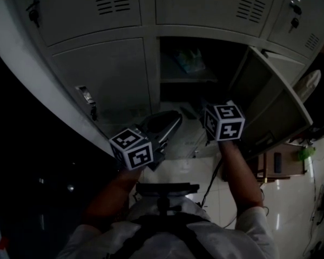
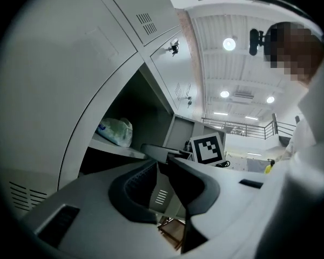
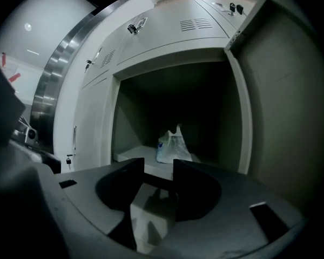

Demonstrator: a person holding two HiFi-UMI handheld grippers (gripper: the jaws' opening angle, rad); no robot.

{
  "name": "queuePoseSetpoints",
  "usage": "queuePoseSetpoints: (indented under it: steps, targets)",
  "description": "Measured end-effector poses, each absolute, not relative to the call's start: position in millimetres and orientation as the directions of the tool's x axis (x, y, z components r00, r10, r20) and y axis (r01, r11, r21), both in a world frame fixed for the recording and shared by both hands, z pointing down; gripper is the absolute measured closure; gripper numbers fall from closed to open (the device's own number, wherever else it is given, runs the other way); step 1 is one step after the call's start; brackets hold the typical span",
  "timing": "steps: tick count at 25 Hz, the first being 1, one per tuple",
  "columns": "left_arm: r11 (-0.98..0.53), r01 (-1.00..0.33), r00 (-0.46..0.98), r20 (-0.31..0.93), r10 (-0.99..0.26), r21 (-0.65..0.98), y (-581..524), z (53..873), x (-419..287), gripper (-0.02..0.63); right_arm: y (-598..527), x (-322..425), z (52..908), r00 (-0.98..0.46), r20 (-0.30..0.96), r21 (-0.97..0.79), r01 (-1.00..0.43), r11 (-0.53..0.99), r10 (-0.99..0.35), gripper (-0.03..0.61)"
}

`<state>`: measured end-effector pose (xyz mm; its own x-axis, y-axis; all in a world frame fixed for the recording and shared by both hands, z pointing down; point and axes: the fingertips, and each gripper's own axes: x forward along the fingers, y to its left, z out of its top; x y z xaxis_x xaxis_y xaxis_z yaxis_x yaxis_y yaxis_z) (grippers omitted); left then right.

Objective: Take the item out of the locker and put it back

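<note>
A pale plastic bag (image 1: 190,61) lies on the shelf (image 1: 178,80) inside the open locker. In the right gripper view the bag (image 3: 174,146) stands straight ahead, beyond the jaws. My right gripper (image 3: 159,163) is open, with nothing between its fingers, and is held in front of the locker mouth, apart from the bag. In the head view the right gripper (image 1: 208,112) is below the shelf level. My left gripper (image 2: 163,161) is shut on nothing and is left of the opening (image 1: 170,120). From it the bag (image 2: 116,131) shows up to the left.
The locker door (image 1: 270,90) hangs open to the right, close beside my right gripper. Closed locker doors (image 1: 108,74) with keys in their locks surround the opening. A wooden stand (image 1: 278,163) sits on the tiled floor at the right.
</note>
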<state>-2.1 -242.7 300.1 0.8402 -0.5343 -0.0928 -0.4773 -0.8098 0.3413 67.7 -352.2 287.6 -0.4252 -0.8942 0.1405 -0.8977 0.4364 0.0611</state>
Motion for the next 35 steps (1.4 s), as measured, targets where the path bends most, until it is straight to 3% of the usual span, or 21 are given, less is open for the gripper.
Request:
queuePoseSetpoints:
  steps: [5,19,35]
  targets:
    - [-0.805,-0.489,0.832,-0.099,-0.546,0.336,-256.8,290.9,-4.4,0.557,-378.7,66.3,275.6,-0.406,0.134,0.077,-0.905,0.417,-0.904,0.396]
    - [-0.811,-0.493,0.828,-0.116,-0.549,0.315,-282.6,272.3,-5.4,0.557,-445.8,51.6,245.8,-0.371,0.132,0.118,-0.915,0.386,-0.919,0.315]
    - [-0.804,-0.506,0.821,-0.109,-0.56,0.313,-286.4,270.6,-13.1,0.558,-504.7,26.1,264.3,-0.376,0.302,0.165,-0.884,0.437,-0.876,0.303]
